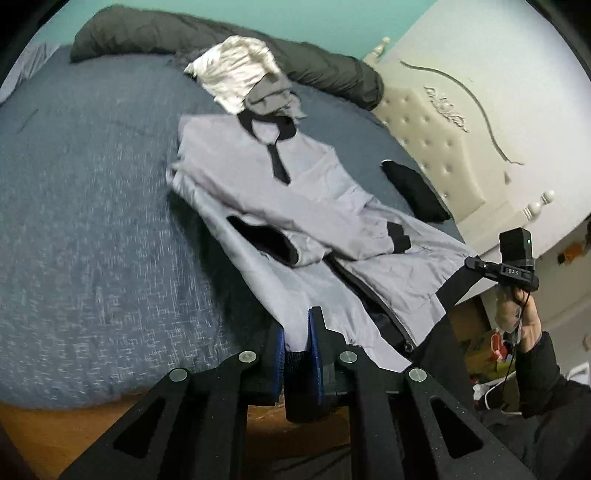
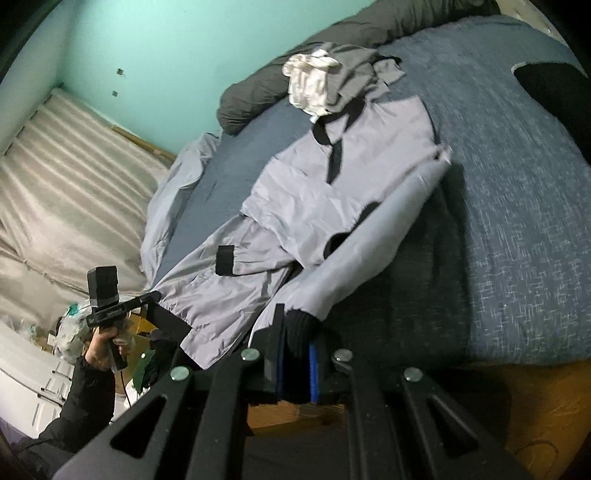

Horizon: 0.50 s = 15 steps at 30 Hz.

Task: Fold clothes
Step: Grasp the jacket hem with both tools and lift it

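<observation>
A light grey jacket (image 1: pixel 303 184) with black collar, cuffs and zip lies front-up on the blue bed cover (image 1: pixel 92 221), sleeves folded across its chest; it also shows in the right wrist view (image 2: pixel 314 199). My left gripper (image 1: pixel 297 332) is shut on the jacket's bottom hem at one corner and lifts it off the bed. My right gripper (image 2: pixel 295 336) is shut on the black ribbed hem (image 2: pixel 300 328) at the other corner. Each gripper shows in the other's view, at the right (image 1: pixel 469 264) and at the left (image 2: pixel 151 297).
A pile of white and grey clothes (image 1: pixel 243 74) lies beyond the collar, with a dark rolled duvet (image 1: pixel 184 33) behind. A black garment (image 1: pixel 413 192) lies near the cream tufted headboard (image 1: pixel 436 140). Wooden floor (image 1: pixel 288 417) shows below the bed edge. Clutter sits beside the bed (image 1: pixel 491 350).
</observation>
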Tool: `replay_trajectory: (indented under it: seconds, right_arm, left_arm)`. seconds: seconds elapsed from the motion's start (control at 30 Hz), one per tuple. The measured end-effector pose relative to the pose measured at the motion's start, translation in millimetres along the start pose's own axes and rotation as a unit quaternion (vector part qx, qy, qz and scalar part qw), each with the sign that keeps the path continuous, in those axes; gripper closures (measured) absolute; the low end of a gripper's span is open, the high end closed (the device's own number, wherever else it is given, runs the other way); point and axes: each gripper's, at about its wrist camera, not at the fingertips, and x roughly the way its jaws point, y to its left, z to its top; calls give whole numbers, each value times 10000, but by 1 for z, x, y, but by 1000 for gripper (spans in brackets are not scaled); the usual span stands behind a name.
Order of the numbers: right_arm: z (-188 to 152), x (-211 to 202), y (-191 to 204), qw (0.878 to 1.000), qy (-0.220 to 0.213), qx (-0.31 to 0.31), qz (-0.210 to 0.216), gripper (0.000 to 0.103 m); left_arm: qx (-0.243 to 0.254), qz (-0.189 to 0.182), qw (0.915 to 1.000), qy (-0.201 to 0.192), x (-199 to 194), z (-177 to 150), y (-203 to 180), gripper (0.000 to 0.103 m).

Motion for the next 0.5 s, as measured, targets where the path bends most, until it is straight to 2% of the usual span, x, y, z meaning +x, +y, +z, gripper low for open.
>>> replay_trajectory:
  seconds: [0.1,0.27,0.5]
  right_arm:
    - [3,-7,9,9999,0,-117,51,94]
    - [19,-11,10,9999,-44,-161,27,94]
    - [74,5,12,9999,-55,-125,-74,94]
  left_arm:
    - [139,-39,9999,-71,-10,1,-2,90]
    - [139,-84,9997,-187,0,22,0,90]
    - [122,-76,9995,-264,17,70,12,90]
